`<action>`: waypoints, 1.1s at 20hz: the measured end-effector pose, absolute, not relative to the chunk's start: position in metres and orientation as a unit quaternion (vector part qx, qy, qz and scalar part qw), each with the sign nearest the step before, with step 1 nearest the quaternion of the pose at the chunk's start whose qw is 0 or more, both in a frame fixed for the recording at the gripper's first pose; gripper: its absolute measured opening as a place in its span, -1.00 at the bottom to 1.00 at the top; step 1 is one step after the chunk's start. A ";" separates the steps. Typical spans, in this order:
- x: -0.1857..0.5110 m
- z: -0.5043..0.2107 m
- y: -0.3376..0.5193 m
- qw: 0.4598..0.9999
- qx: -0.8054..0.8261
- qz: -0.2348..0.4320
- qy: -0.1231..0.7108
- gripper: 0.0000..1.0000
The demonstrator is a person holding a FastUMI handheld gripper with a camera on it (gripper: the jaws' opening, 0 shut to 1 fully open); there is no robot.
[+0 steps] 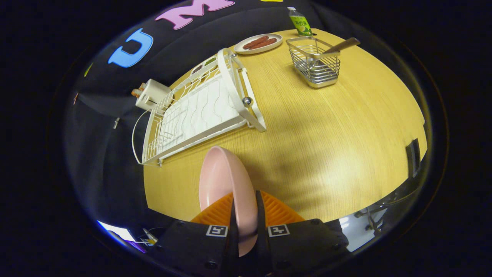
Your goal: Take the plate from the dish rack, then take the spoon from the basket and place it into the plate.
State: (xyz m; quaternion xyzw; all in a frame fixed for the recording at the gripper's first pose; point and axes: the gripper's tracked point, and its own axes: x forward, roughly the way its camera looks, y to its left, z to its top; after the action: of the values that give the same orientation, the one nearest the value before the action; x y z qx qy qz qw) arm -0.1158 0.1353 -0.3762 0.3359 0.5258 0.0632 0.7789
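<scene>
The hand-held gripper (244,215) hangs above the wooden worktop (326,127) with its two fingers closed on the rim of a pink plate (223,181), one finger on each face, the plate held on edge and rising straight ahead of the fingertips. The white dish rack (192,111) lies just beyond the plate and to the left, its slots bare — the first part of the task looks done.

What the coming move turns on is the bare wood directly below and to the right of the fingers: that is where the plate can be laid flat. The spoon (340,46) stands well apart, far beyond the fingers and to the right, in a wire basket (315,63), its handle leaning up and away to the right over the basket's rim. Near the basket sit a dish of sausages (258,43) and a green-labelled bottle (300,22) — a reach for the spoon should probably come in from the near side.
</scene>
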 end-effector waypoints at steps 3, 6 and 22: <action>-0.106 -0.383 0.143 0.777 0.355 0.070 0.515 -0.55; -0.097 -0.384 0.148 0.788 0.341 0.080 0.506 -0.53; -0.083 -0.389 0.151 0.834 0.243 0.085 0.488 0.44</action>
State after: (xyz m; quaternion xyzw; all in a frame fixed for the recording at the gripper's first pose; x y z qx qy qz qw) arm -0.0830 0.1511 -0.3893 0.2428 0.4882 0.0851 0.8339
